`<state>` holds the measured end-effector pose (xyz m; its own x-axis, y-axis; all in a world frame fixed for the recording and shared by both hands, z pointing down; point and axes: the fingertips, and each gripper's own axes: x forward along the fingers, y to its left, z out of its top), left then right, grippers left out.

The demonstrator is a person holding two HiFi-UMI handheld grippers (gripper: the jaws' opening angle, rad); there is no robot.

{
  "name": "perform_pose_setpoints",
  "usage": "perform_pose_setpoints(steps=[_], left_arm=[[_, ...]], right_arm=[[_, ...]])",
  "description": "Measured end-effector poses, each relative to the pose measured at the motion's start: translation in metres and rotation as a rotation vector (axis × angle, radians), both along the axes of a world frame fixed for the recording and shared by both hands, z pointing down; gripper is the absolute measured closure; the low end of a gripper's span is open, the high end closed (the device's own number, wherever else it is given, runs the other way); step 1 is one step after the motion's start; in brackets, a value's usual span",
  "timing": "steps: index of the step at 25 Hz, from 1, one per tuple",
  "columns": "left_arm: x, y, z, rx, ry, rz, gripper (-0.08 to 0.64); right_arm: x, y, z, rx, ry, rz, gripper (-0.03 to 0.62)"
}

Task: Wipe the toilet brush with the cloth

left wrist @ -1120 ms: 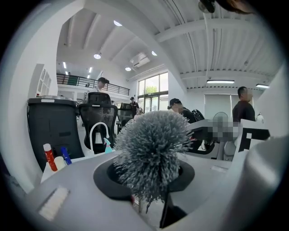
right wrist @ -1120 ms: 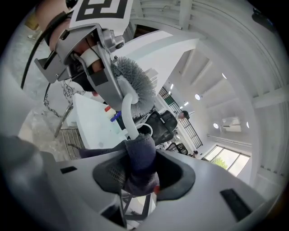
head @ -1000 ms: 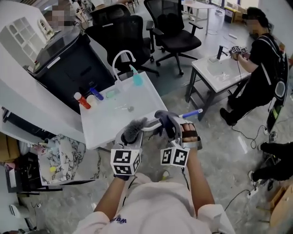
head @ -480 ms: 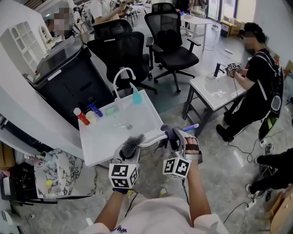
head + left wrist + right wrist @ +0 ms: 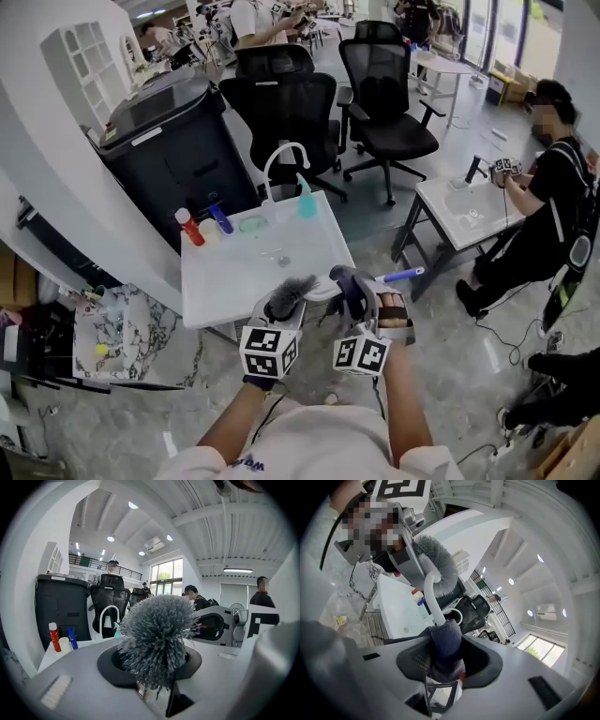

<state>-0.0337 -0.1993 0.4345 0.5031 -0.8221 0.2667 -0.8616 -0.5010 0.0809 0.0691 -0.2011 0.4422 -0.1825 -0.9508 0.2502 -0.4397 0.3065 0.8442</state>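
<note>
An open-plan office serving as a test lab: black mesh office chairs (image 5: 291, 108) stand on a mottled concrete floor (image 5: 441, 309) beside a free-standing white sink unit (image 5: 234, 277) with a curved faucet (image 5: 284, 155) and bottles (image 5: 190, 228). At a second sink unit (image 5: 464, 216) another person (image 5: 553, 187) works with a marker-cube gripper (image 5: 507, 168). Cables (image 5: 511, 342) trail across the floor, with tall windows (image 5: 166, 576), a mezzanine railing (image 5: 89, 562) and exposed white ceiling beams (image 5: 220, 515) overhead
</note>
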Motion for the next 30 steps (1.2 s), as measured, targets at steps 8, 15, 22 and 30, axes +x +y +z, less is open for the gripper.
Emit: perform_pose_setpoints(steps=[8, 15, 22, 30], left_arm=[[0.006, 0.002, 0.005, -0.025, 0.013, -0.025, 0.423], [0.011, 0.005, 0.007, -0.023, 0.055, -0.017, 0.423], [-0.006, 0.007, 0.003, -0.022, 0.047, -0.036, 0.424], [-0.018, 0.01, 0.006, -0.022, 0.05, -0.057, 0.424]], right_arm=[[-0.048, 0.022, -0.006, -0.006, 0.021, -0.152, 0.44], [-0.045, 0.027, -0.006, -0.009, 0.057, -0.164, 0.442], [-0.035, 0.015, -0.006, -0.009, 0.049, -0.127, 0.442], [-0.017, 0.004, 0.004, -0.016, 0.032, -0.095, 0.442]])
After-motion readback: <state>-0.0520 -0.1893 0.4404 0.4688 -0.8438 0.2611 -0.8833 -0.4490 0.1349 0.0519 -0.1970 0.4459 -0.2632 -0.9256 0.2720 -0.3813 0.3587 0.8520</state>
